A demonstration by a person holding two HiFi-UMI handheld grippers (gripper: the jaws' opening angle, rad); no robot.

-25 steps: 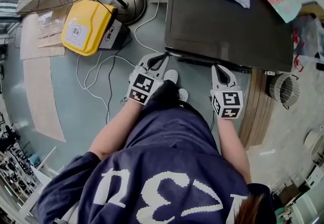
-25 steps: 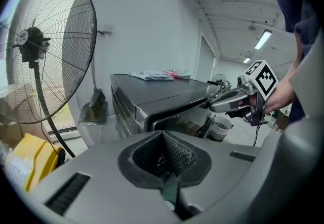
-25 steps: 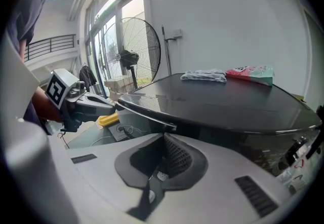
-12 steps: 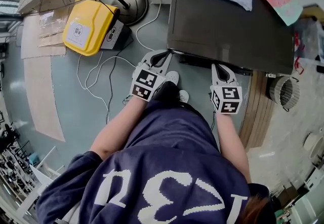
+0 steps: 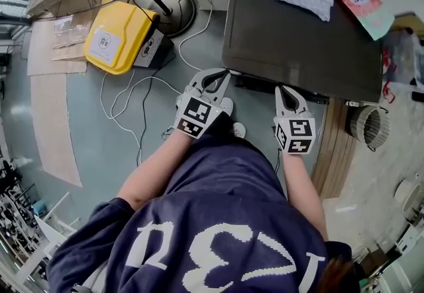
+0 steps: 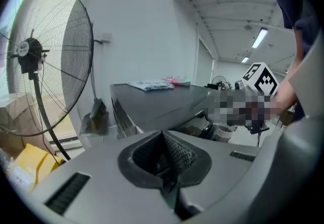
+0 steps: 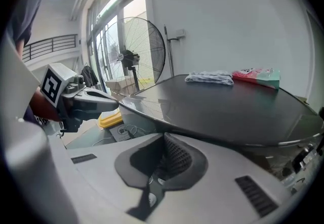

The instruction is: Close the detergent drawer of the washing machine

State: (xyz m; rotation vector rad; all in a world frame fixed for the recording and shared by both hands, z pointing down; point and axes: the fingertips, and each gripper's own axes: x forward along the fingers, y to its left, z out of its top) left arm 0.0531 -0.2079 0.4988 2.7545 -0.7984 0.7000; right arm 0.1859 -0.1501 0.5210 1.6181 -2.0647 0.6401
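Little has changed: the left gripper (image 5: pixel 218 77) and right gripper (image 5: pixel 285 91) stay shut and empty before the washing machine (image 5: pixel 298 26) (its detergent drawer (image 5: pixel 265 82) seemingly juts out between them), so closing remains undone.

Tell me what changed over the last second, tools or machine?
Nothing visibly changed. The left tool and right tool stay shut and empty by the front edge of the dark grey washing machine; only the head view shifted slightly.
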